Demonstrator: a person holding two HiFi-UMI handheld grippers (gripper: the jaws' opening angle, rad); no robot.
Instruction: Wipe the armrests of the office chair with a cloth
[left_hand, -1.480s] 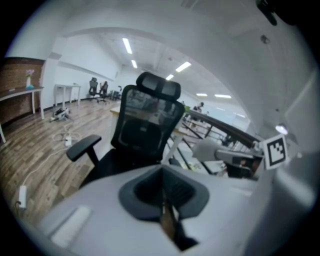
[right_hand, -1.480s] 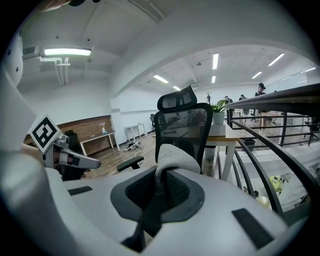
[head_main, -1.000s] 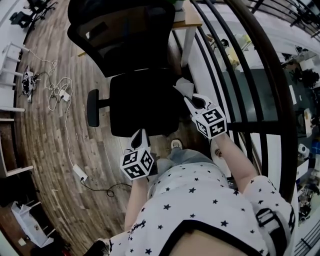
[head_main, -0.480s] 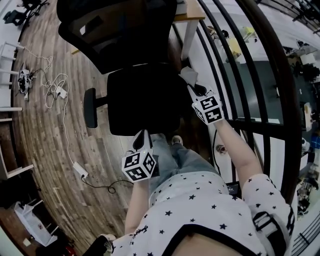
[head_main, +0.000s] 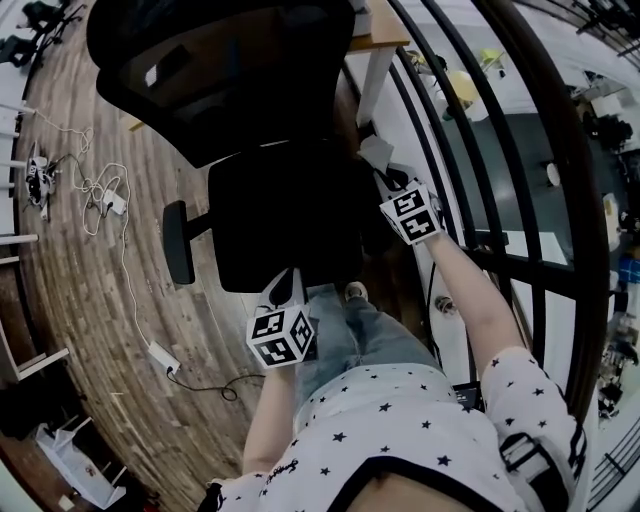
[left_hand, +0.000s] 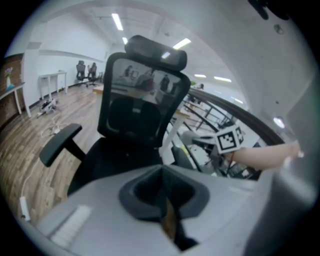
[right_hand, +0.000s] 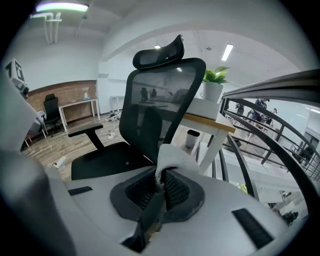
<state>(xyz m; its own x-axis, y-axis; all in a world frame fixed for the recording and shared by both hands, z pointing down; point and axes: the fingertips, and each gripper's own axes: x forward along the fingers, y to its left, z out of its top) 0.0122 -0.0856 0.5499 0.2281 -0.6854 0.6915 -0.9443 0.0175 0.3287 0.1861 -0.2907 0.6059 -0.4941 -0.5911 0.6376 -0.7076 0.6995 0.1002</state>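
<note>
Protruding from the right gripper (right_hand: 159, 186), cloth (right_hand: 172, 159) hangs beside office chair (right_hand: 150, 115)

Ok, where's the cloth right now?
The cloth is pinched in the right gripper, sticking up past its jaws. In the head view it sits at the chair's right side, between the seat and the railing.
</note>
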